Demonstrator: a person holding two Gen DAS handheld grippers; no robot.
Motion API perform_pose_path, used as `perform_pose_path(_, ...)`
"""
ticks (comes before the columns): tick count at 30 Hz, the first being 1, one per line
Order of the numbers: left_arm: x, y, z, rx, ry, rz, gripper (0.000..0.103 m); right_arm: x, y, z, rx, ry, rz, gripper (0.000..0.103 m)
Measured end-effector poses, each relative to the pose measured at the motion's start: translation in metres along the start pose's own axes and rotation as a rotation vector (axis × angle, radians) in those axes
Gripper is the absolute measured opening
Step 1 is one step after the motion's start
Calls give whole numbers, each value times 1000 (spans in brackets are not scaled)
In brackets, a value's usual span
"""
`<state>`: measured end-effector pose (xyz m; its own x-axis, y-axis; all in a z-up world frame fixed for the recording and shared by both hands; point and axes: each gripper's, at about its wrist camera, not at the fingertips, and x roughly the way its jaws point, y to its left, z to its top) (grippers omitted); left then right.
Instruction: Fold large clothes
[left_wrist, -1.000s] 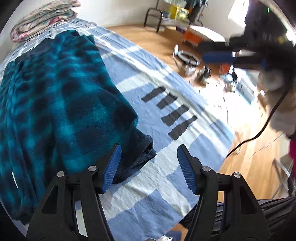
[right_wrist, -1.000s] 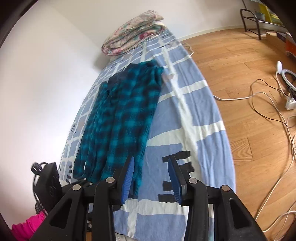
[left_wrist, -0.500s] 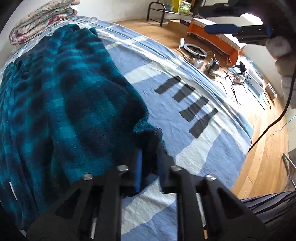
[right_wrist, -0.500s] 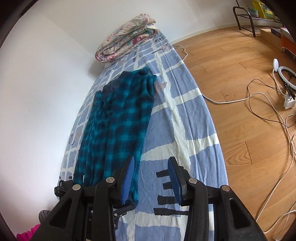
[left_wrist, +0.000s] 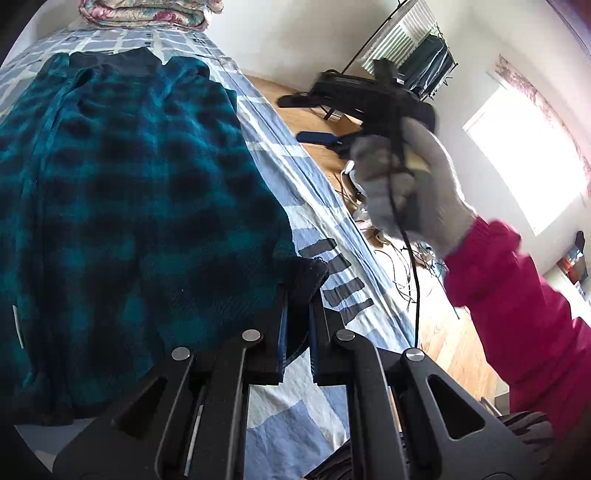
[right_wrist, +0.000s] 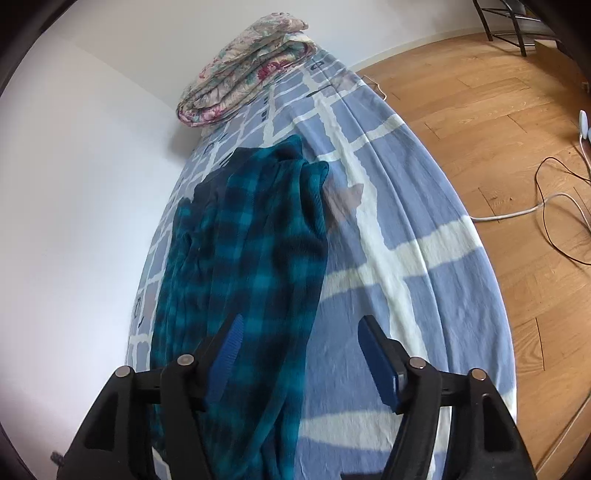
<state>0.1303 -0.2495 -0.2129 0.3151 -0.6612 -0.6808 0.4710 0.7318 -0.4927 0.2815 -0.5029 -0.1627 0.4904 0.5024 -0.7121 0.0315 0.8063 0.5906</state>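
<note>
A teal and black plaid fleece garment (left_wrist: 122, 206) lies lengthwise on the bed, also in the right wrist view (right_wrist: 251, 258). My left gripper (left_wrist: 297, 321) is shut on the garment's dark near corner (left_wrist: 306, 277) and holds it slightly lifted. My right gripper (right_wrist: 299, 339) is open and empty, above the garment's right edge about midway along it. In the left wrist view the right gripper (left_wrist: 351, 110) shows held in a white-gloved hand over the bed's right side.
The bed has a blue and white checked sheet (right_wrist: 406, 236) with black tape strips (left_wrist: 343, 284). A folded floral quilt (right_wrist: 243, 74) sits at the far end. A white wall runs along the left. Wooden floor (right_wrist: 517, 129) with cables (right_wrist: 554, 206) lies right.
My left gripper closed on the garment's near corner and raised it. My right gripper moved forward along the bed over the garment and opened wider.
</note>
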Motion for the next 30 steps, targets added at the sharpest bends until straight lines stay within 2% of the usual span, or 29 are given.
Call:
perform_pose_path(2,5,-5,-4,45,7,43,8,17,-1,12,23,16,-11,67)
perform_pose_path(5,21,-12,-10,81,57,75,10,21,5,17,14,12,-8,66)
perform_pose_path(6,28,-16,-13,102,74,90,18,17,9,17,-10,8,-4,66)
perform_pose_path(7,35,-21,-15,124,89,106,37,12,12,16,-30,2,-12,66)
perform_pose_path(9,48,-30,-19,158,113,140,59,-1,14,13,-55,-14,-24,66)
perform_pose_path(11,58,-41,-23,193,131,181,62,-16,10,11,-49,-31,-12,66)
perform_pose_path(13,71,-51,-28,252,145,294,62,-30,4,10,-40,-53,-12,66)
perform_pose_path(16,86,-56,-36,319,153,399,62,-45,-4,9,-25,-73,-12,66)
perform_pose_path(17,88,-54,-38,332,143,419,59,-49,-6,9,-20,-75,-8,66)
perform_pose_path(18,89,-53,-39,342,136,421,50,-51,-8,10,-16,-78,-5,66)
perform_pose_path(19,89,-51,-39,346,128,404,35,-53,-10,10,-14,-81,-1,66)
perform_pose_path(20,87,-49,-37,340,121,388,27,-54,-11,11,-12,-83,4,66)
perform_pose_path(21,84,-47,-33,328,124,373,15,-54,-12,12,-10,-83,10,66)
perform_pose_path(23,71,-43,-25,283,117,314,12,-51,-13,14,-4,-78,25,66)
perform_pose_path(25,47,-34,-14,179,84,220,11,-42,-12,16,2,-66,49,66)
perform_pose_path(30,5,-9,0,-10,-1,85,11,0,-5,21,11,-20,52,66)
